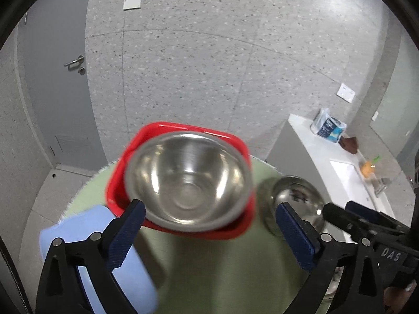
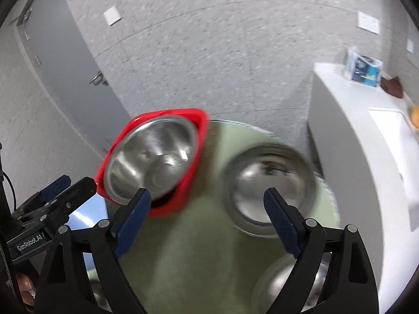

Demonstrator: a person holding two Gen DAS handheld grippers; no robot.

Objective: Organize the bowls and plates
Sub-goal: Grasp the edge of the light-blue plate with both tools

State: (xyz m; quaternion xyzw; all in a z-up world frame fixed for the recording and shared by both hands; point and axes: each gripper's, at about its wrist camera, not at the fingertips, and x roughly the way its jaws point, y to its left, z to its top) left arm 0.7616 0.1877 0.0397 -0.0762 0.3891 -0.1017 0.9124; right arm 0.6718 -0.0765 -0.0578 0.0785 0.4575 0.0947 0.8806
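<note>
A steel bowl (image 1: 187,180) is seen nested in a red plate (image 1: 115,191) at the bench's (image 1: 209,269) far edge. Another bowl (image 2: 269,183) and a blue plate (image 1: 89,225) are left loose. Both grippers' fingers (image 1: 125,235) (image 2: 281,222) are spread, holding nothing.

Even, bright indoor light; glare streaks inside the steel bowl (image 1: 187,180). Motion blur smears both views, worse in the right wrist's. Fisheye bends edges, corners black.

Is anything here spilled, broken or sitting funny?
Nothing looks spilled or broken. The steel bowl sits inside the red plate, which pokes past the far edge of the green table. That is a bit risky.
</note>
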